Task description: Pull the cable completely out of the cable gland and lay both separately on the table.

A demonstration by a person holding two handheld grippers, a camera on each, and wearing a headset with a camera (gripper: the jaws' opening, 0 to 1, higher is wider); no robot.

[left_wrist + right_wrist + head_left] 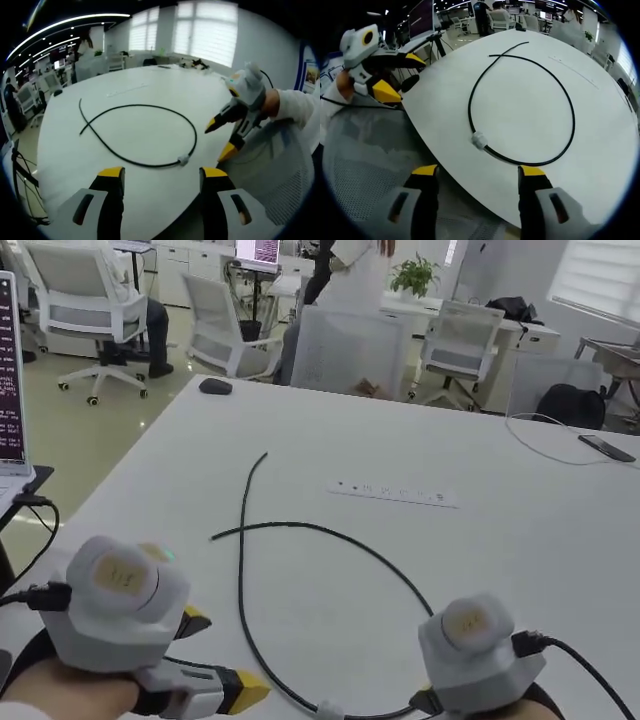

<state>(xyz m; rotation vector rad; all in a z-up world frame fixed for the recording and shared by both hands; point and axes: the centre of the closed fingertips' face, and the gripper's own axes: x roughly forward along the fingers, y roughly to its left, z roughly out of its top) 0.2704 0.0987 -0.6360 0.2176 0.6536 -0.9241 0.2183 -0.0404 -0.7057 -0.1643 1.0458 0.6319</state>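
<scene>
My left tool (162, 175) has its yellow-tipped jaws spread wide with nothing between them. My right tool (479, 171) is spread the same way and is just as empty. Both hang off the near edge of the counter (520, 540). The cable gland (478, 140) lies on the counter between them, just inside that edge.

The black cable (520, 57) runs through the gland. From there it swings out in one wide loop and crosses itself on the side far from the gland, with both ends trailing past the crossing. Bare white counter lies between each tool's jaws and the gland.

Beyond the loop from the gland lies a flat white strip (392, 493). Further off, a dark mouse (215, 386) sits near the counter's far edge. A phone (606, 447) rests well away to the gland's right, and office chairs (85, 285) stand past the counter.

The right gripper view shows the gland plainly as a small white fitting with cable leaving both sides, while the head view catches it at the very bottom edge. Each gripper view shows the other tool across the gland, jaws apart. The right gripper view also takes in a pale mesh surface (365, 155) below the counter's edge.
</scene>
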